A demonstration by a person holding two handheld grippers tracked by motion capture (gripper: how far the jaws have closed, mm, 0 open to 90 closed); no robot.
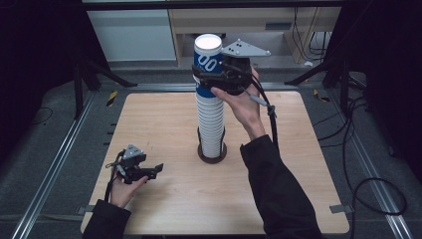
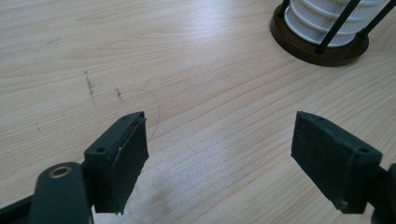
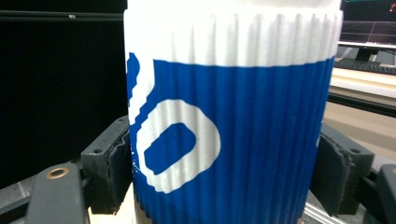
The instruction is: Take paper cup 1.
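Note:
A tall stack of ribbed white paper cups (image 1: 211,124) stands in a dark round holder (image 1: 212,154) at the middle of the table. The top cup (image 1: 206,67) is blue and white, and in the right gripper view this cup (image 3: 233,126) sits between both pads. My right gripper (image 1: 211,79) is shut on the top cup, high above the table. My left gripper (image 1: 149,173) rests low near the table's front left. In the left gripper view its jaws stand wide apart with nothing between them, the gripper (image 2: 219,154) over bare wood.
The wooden table (image 1: 164,199) has open surface left, right and in front of the holder. In the left gripper view the holder's base (image 2: 322,44) and its thin black rods show at the upper right. Metal rails and cables run along the floor at both sides.

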